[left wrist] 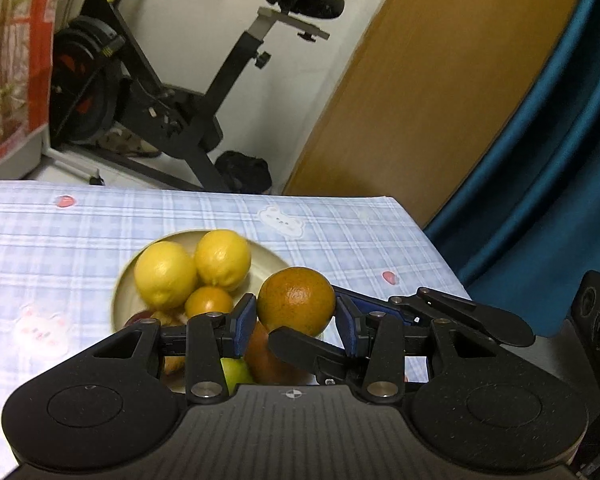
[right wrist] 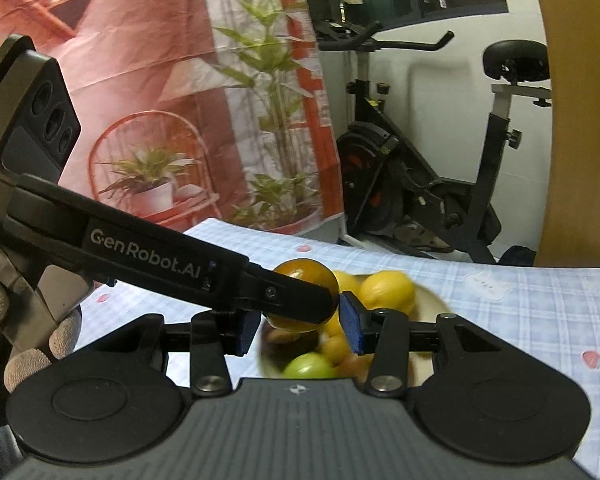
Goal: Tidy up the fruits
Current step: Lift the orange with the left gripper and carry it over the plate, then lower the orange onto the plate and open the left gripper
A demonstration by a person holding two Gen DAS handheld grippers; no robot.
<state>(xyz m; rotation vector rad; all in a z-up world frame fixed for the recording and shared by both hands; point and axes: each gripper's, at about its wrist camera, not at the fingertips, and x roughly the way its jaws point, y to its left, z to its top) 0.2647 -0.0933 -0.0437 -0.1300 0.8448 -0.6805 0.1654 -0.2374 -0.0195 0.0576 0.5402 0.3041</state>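
A cream plate (left wrist: pixel 118 300) on the checked tablecloth holds two yellow lemons (left wrist: pixel 166 274), a small orange (left wrist: pixel 209 300), a green fruit (left wrist: pixel 236 372) and other fruit. My left gripper (left wrist: pixel 296 314) is shut on a large orange (left wrist: pixel 296 300) and holds it above the plate's right side. My right gripper (right wrist: pixel 298 330) is open just behind that same orange (right wrist: pixel 306 276), its pads apart and not touching it. The left gripper's finger (right wrist: pixel 284 294) crosses the right wrist view. The right gripper's fingers (left wrist: pixel 300 344) show in the left wrist view, under the orange.
The table's far edge (left wrist: pixel 220 192) and right edge (left wrist: pixel 432 248) are close. An exercise bike (left wrist: pixel 172 92) stands behind the table, beside a wooden panel (left wrist: pixel 440 92) and a blue curtain (left wrist: pixel 548 168). A printed plant backdrop (right wrist: pixel 160 100) hangs at left.
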